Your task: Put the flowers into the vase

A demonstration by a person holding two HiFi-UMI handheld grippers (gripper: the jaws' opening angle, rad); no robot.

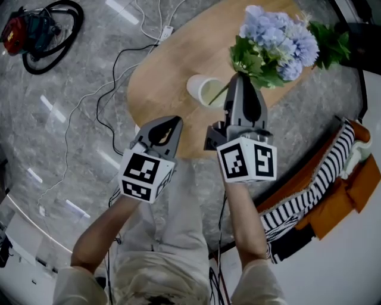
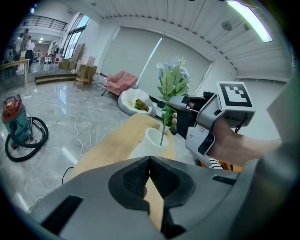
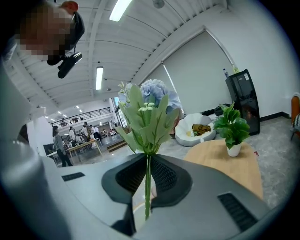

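Grey marble floor (image 1: 59, 71), oval wood table (image 1: 172, 77), ceiling strip lights (image 3: 119, 8); white beanbag (image 3: 194, 131)

I see an oval wooden table (image 1: 172, 71) standing on a grey polished floor (image 1: 77, 155). A white vase (image 1: 201, 90) stands upright on the table, and a small potted plant (image 3: 230, 126) sits toward its far end. On the floor, cables (image 1: 113, 89) trail beside the table, with a vacuum cleaner (image 1: 33, 33) well apart.
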